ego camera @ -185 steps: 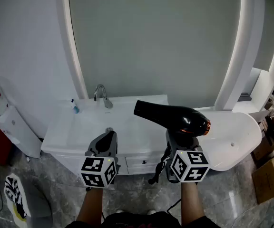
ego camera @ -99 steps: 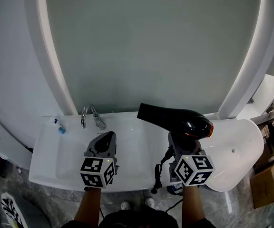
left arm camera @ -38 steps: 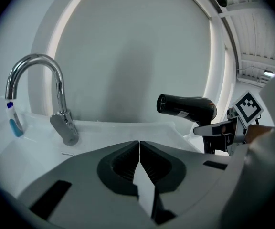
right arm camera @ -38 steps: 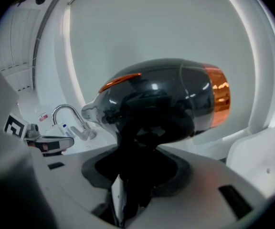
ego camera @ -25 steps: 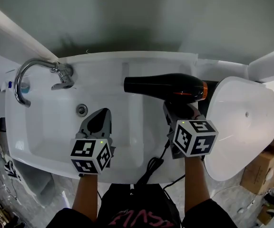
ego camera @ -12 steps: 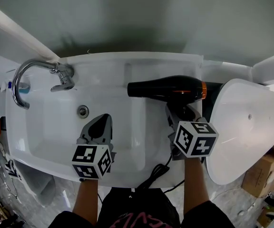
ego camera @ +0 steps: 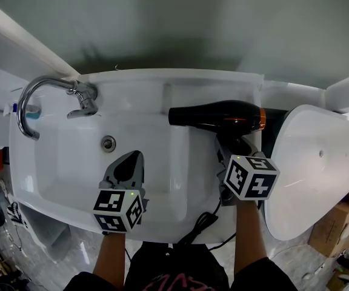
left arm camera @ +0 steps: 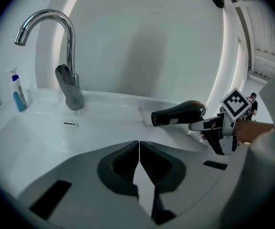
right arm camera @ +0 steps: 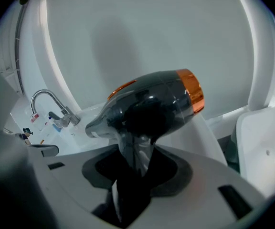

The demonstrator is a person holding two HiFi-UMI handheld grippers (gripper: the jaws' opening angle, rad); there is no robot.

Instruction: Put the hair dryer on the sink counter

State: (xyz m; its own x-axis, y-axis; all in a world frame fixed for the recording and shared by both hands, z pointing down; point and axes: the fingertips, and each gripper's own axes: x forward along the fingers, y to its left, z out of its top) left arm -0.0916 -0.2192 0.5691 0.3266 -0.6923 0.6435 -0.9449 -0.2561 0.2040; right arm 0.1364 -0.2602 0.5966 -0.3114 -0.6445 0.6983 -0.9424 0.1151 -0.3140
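Observation:
A black hair dryer (ego camera: pixel 217 117) with an orange ring lies level over the right part of the white sink counter (ego camera: pixel 186 187), nozzle pointing left. My right gripper (ego camera: pixel 232 150) is shut on its handle, which stands between the jaws in the right gripper view, where my right gripper (right arm camera: pixel 136 162) holds the hair dryer (right arm camera: pixel 152 104). Whether the dryer touches the counter I cannot tell. My left gripper (ego camera: pixel 127 164) hovers over the basin's front, shut and empty; in its own view my left gripper (left arm camera: pixel 139 149) has jaws that meet. The cord (ego camera: pixel 200 220) hangs over the front edge.
A chrome faucet (ego camera: pixel 41 99) stands at the basin's back left, with a drain (ego camera: pixel 108 143) below it. A small blue bottle (left arm camera: pixel 17 90) sits at the far left. A white oval lid (ego camera: pixel 317 168) lies right of the counter. The wall rises behind.
My right gripper has carried the hair dryer slightly to the right over the counter. The left gripper has stayed shut in about the same place.

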